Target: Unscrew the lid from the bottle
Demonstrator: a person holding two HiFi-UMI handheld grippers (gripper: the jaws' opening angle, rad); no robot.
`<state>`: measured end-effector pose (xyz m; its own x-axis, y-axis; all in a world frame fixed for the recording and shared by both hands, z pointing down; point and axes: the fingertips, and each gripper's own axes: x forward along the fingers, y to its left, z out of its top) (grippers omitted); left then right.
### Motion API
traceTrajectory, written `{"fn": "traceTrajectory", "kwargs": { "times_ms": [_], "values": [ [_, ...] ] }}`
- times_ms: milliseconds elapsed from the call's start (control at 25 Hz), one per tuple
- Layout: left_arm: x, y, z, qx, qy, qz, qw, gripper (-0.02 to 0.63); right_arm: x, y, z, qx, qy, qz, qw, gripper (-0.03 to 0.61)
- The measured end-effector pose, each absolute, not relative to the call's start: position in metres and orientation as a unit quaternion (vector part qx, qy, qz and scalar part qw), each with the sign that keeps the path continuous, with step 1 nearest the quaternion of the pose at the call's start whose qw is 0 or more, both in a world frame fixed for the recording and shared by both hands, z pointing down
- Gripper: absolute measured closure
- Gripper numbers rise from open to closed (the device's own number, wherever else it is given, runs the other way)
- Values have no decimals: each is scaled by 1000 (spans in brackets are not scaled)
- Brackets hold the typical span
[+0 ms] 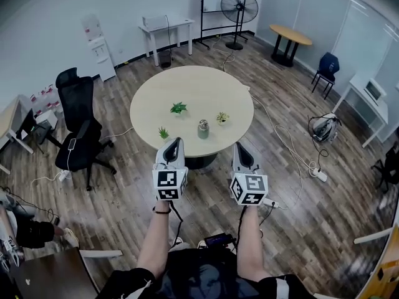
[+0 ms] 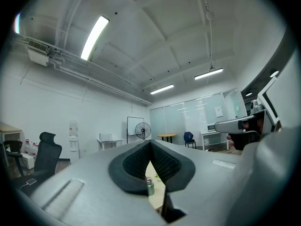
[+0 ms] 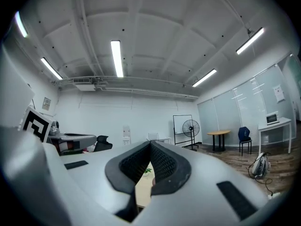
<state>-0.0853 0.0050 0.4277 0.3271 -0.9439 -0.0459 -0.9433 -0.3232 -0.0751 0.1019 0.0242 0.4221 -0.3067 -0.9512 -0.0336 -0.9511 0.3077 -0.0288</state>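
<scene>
A small grey metal bottle [image 1: 203, 129] with its lid on stands upright on the round beige table [image 1: 206, 92], near the front edge. My left gripper [image 1: 175, 143] is held shut just short of the table's near edge, left of the bottle, with nothing between its jaws. My right gripper [image 1: 240, 148] is shut too, right of the bottle and also off the table. In the left gripper view the bottle [image 2: 149, 186] shows small and far below the closed tips [image 2: 150, 142]. The right gripper view shows the closed jaws [image 3: 150, 144] and a strip of table [image 3: 143, 187].
Three small potted plants [image 1: 179, 108] [image 1: 222, 118] [image 1: 163, 132] stand around the bottle. A black office chair [image 1: 78, 129] is left of the table. Cables and a power strip [image 1: 319, 174] lie on the wood floor at right. A standing fan [image 1: 239, 8] and side tables are at the back.
</scene>
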Motion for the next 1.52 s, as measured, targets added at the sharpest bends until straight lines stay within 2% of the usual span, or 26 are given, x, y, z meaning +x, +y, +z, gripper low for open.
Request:
{"fn": "traceTrajectory", "kwargs": {
  "times_ms": [360,1000,1520],
  "values": [
    [-78,-50,450,-809,587,-11,30,614,115,-31,443,-589,808,-10,14,575],
    [-80,-263,453,-831,556,0,19,614,117,-230,441,-622,782,-17,12,575],
    [-41,-310,449,-830,557,-2,36,612,152,-285,437,-616,788,-19,2,575]
  ]
}}
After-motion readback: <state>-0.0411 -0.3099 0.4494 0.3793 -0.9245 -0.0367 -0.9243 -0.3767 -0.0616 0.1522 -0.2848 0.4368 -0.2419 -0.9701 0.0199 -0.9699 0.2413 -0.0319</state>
